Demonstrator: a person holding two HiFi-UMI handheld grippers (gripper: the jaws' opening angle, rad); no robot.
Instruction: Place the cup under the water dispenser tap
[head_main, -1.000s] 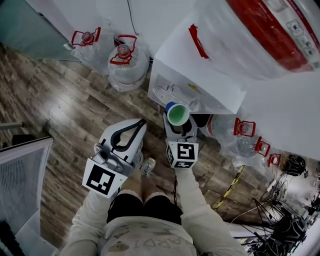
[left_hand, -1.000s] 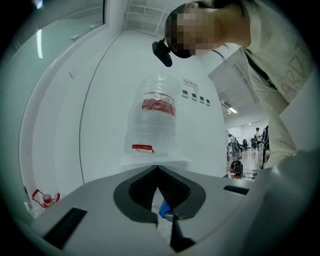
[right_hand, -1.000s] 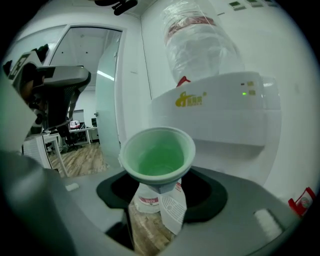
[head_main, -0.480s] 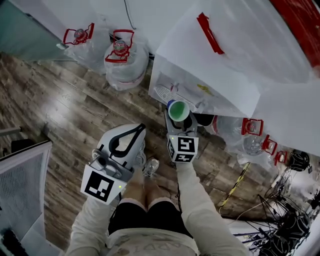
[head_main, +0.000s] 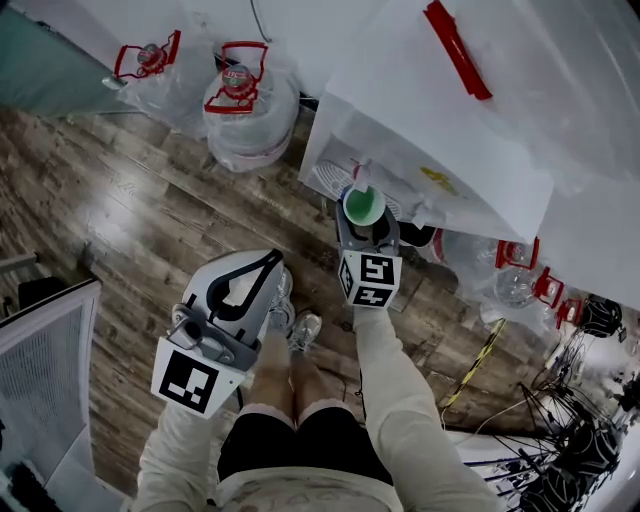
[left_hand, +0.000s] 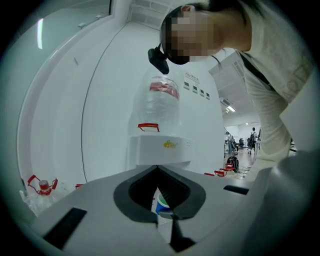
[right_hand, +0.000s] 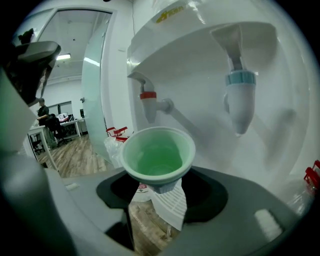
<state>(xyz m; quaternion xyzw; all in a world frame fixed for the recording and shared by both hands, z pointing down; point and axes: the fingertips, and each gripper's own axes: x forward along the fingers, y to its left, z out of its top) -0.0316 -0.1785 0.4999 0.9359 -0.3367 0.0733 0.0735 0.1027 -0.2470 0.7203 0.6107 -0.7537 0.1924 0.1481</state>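
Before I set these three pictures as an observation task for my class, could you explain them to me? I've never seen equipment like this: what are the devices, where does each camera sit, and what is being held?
There is no robot here. A person holds a two-jaw gripper in each hand. The head view comes from a camera on the person's head, looking steeply down. The other two pictures come from cameras riding on each gripper, looking along its jaws. The right gripper is closed on an upright green cup, held close to the water dispenser, near its red tap and blue tap. The left gripper is shut with nothing in it. On the wooden floor stand large water bottles with red handles.
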